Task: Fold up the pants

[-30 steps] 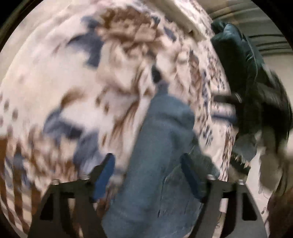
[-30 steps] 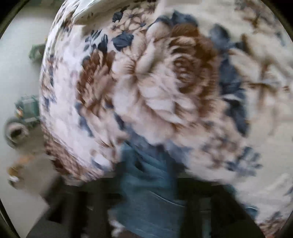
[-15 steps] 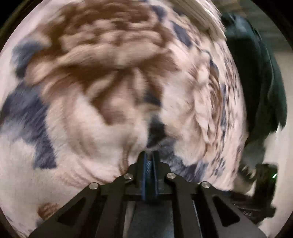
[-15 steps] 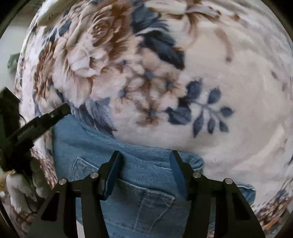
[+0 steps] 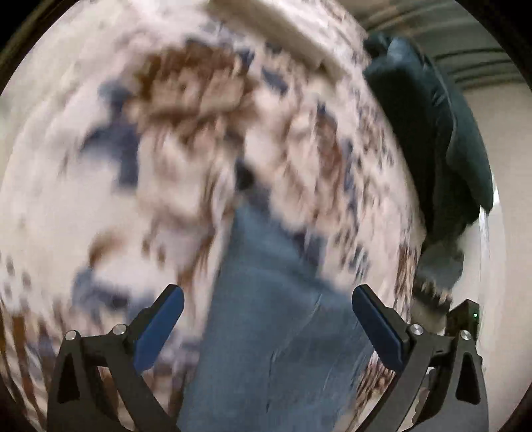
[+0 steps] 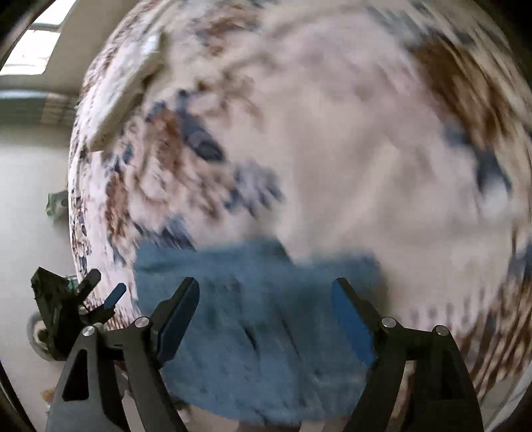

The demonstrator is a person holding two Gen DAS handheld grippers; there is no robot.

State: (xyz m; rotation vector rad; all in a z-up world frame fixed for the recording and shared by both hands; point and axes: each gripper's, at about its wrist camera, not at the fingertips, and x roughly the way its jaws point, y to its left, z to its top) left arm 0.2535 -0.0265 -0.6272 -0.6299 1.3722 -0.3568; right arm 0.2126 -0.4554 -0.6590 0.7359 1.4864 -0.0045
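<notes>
Blue denim pants (image 5: 266, 332) are lying on a floral blanket (image 5: 99, 199), both frames motion-blurred; in the left wrist view the long axis is running from 6 o'clock up toward 12, narrowing at the far end. Left gripper (image 5: 267, 295) is hanging with jaws spread wide, holding nothing, pants between the fingers. Right gripper (image 6: 266, 289) is likewise gaping empty over the pants (image 6: 259, 332), with the other gripper showing at 8 o'clock.

A bed covered by a floral blanket (image 5: 99, 206) in cream, brown and blue carries everything. Blue jeans (image 5: 266, 332) lie flat on it near its edge. A pale pillow (image 5: 276, 30) rests at the far end, and a dark garment (image 5: 432, 133) hangs at the bed's side.
</notes>
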